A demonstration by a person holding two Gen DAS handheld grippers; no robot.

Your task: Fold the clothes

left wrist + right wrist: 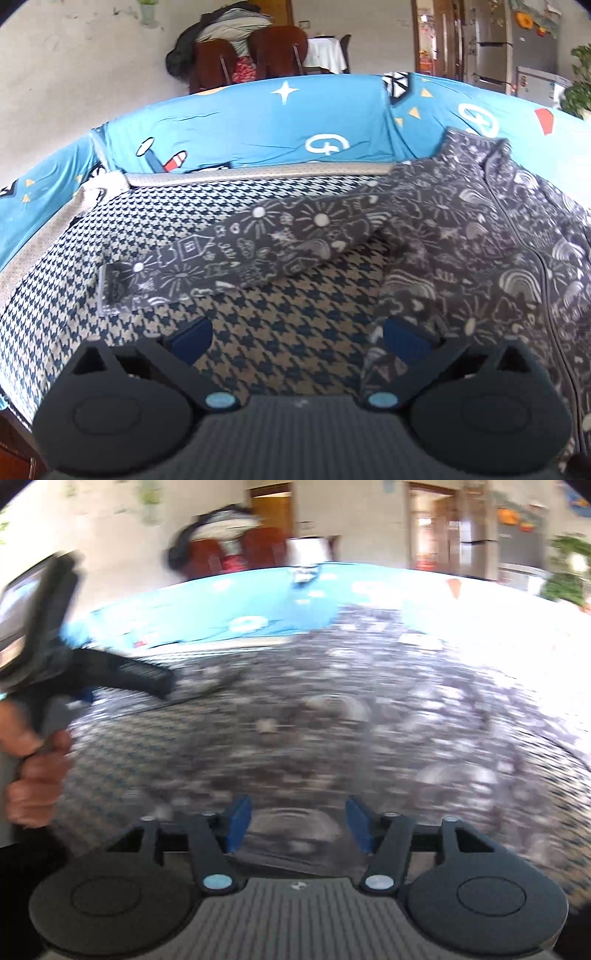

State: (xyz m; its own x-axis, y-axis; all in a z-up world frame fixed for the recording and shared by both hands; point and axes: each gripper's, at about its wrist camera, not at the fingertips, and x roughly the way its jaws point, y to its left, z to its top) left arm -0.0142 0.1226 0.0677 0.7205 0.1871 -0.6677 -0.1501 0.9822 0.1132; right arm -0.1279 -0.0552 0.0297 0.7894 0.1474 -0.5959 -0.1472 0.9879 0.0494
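Nearest, the left gripper (297,341) stood wide open and empty over the houndstooth cover (288,332). At two o'clock lay the grey patterned garment (480,236), sleeve toward nine. Beyond, the right gripper (298,823), equally open, held nothing above that blurred garment.

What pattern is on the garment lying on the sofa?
Dark grey garment with white doodles: suns, rainbows, houses, hearts. Clearest in the left wrist view.
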